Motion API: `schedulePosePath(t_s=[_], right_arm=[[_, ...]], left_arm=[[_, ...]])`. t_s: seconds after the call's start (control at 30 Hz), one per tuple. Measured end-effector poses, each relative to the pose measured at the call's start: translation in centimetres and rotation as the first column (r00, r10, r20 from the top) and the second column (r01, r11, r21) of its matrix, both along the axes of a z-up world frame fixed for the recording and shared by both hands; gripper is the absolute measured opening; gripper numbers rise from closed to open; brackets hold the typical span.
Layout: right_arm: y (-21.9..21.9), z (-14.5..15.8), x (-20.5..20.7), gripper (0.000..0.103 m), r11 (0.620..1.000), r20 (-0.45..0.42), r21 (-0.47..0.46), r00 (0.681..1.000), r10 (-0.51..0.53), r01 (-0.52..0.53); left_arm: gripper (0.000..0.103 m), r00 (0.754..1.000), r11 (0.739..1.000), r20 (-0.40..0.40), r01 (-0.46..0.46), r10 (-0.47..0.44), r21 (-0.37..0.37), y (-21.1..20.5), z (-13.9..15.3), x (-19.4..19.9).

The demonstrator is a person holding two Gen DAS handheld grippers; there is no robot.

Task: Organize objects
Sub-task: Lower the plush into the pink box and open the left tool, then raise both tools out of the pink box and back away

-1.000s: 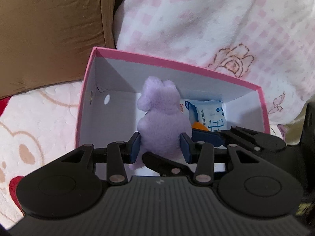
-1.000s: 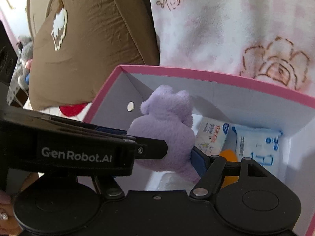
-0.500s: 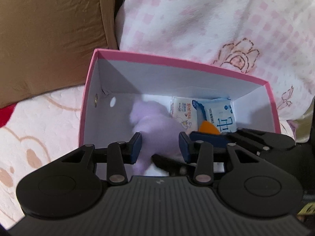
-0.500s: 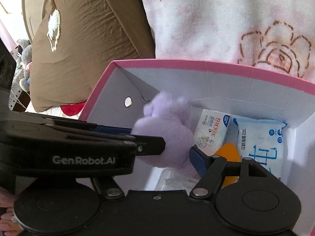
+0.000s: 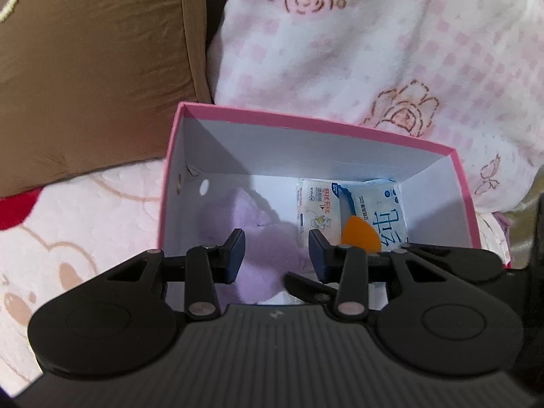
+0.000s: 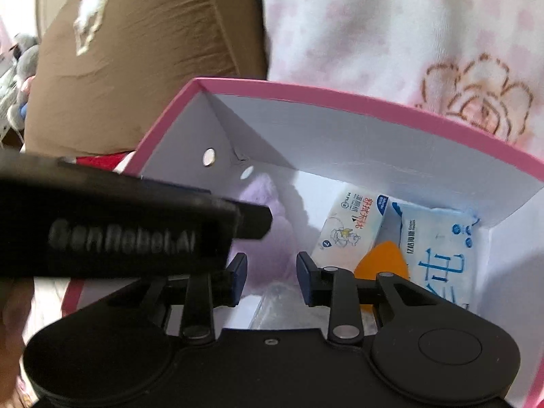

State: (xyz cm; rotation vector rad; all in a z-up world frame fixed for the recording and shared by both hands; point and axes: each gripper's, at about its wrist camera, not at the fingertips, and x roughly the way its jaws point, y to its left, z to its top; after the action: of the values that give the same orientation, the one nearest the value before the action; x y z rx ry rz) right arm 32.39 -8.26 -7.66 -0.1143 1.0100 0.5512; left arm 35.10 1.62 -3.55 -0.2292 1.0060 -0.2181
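A pink box [image 5: 306, 120] with white inner walls sits on the bed; it also shows in the right wrist view [image 6: 340, 97]. A purple plush toy [image 5: 248, 238] lies on the box floor at the left, also seen in the right wrist view [image 6: 268, 224]. My left gripper [image 5: 276, 253] is open above the toy and holds nothing. My right gripper [image 6: 271, 277] is open over the box and empty. The left gripper's body [image 6: 119, 231] crosses the right wrist view. Two tissue packs [image 5: 319, 209] [image 5: 384, 210] and an orange piece [image 5: 360, 238] lie at the box's right.
A brown cushion [image 5: 88, 68] stands behind the box at the left. A pink and white rose-print blanket [image 5: 374, 51] rises behind it. A pink bear-print sheet [image 5: 68, 238] lies left of the box. A clear plastic wrapper [image 6: 282, 306] lies in the box near my right gripper.
My left gripper has opened and let go of the purple plush toy, which dropped onto the box floor. Both grippers have pulled back and up from the box.
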Motion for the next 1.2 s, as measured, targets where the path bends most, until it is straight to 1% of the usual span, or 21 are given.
schedulePosePath(t_s=[0.07,0.13,0.17,0.23,0.3,0.43,0.6,0.7,0.77,0.87,0.93,1.0,1.1,1.17,1.2], right_arm=[[-0.4,1.0,-1.0,0.036,1.000,0.011,-0.001,1.000,-0.021,0.021],[-0.7,2.6,-3.0,0.039,0.995,0.077,-0.074,0.995,-0.065,0.070],[-0.8,3.3,-4.0,0.039,0.994,0.095,-0.089,0.994,-0.052,0.061],[-1.5,4.6,-5.5,0.040,0.997,0.118,-0.059,0.992,-0.051,0.059],[-1.7,5.6,-6.6,0.040,0.998,0.112,-0.043,0.993,-0.040,0.045],[-2.0,7.4,-9.0,0.043,0.999,0.154,-0.037,0.988,-0.010,0.016],[-2.5,9.0,-11.3,0.046,1.000,0.169,-0.024,0.985,0.014,-0.010],[-2.7,9.9,-12.7,0.047,0.999,0.167,-0.029,0.986,0.027,-0.023],[-2.7,10.5,-13.5,0.048,0.999,0.175,-0.031,0.984,0.040,-0.035],[-2.7,11.5,-14.7,0.058,0.999,0.194,-0.019,0.980,0.046,-0.043],[-2.9,12.0,-15.4,0.068,0.999,0.203,-0.017,0.978,0.043,-0.040],[-3.0,12.5,-16.2,0.072,0.999,0.208,-0.027,0.977,0.051,-0.047],[-3.2,13.1,-16.9,0.073,0.998,0.182,-0.027,0.981,0.061,-0.057],[-3.6,13.6,-17.5,0.075,0.997,0.181,-0.003,0.981,0.070,-0.071],[-3.7,13.7,-17.8,0.078,0.997,0.185,0.007,0.980,0.077,-0.080]], left_arm=[[0.039,1.000,1.000,0.024,0.007,-0.007,0.010,0.1,0.7,-0.7],[0.039,0.998,1.000,0.054,0.015,-0.017,0.022,0.2,1.5,-1.6],[0.039,0.998,0.999,0.064,0.021,-0.023,0.030,0.2,1.8,-2.1],[0.039,0.996,0.999,0.075,0.035,-0.038,0.039,0.2,2.5,-3.0],[0.039,0.996,0.998,0.073,0.043,-0.046,0.044,0.3,3.1,-3.9],[0.041,0.995,0.996,0.067,0.073,-0.076,0.047,0.5,4.7,-6.0],[0.043,0.995,0.997,0.068,0.073,-0.075,0.032,0.8,6.6,-8.2],[0.044,0.993,0.995,0.078,0.081,-0.086,0.059,0.7,7.7,-9.6],[0.045,0.993,0.994,0.070,0.092,-0.096,0.066,0.7,8.2,-10.5],[0.047,0.994,0.994,0.061,0.093,-0.096,0.058,1.1,9.0,-11.7],[0.048,0.994,0.994,0.063,0.086,-0.090,0.071,1.3,9.6,-12.5],[0.051,0.993,0.992,0.067,0.088,-0.094,0.085,1.4,10.2,-13.2],[0.053,0.993,0.991,0.059,0.098,-0.103,0.088,1.7,10.9,-14.2],[0.059,0.991,0.990,0.102,0.071,-0.083,0.119,2.0,11.6,-15.3],[0.060,0.990,0.989,0.118,0.058,-0.075,0.139,2.1,11.8,-15.6]])
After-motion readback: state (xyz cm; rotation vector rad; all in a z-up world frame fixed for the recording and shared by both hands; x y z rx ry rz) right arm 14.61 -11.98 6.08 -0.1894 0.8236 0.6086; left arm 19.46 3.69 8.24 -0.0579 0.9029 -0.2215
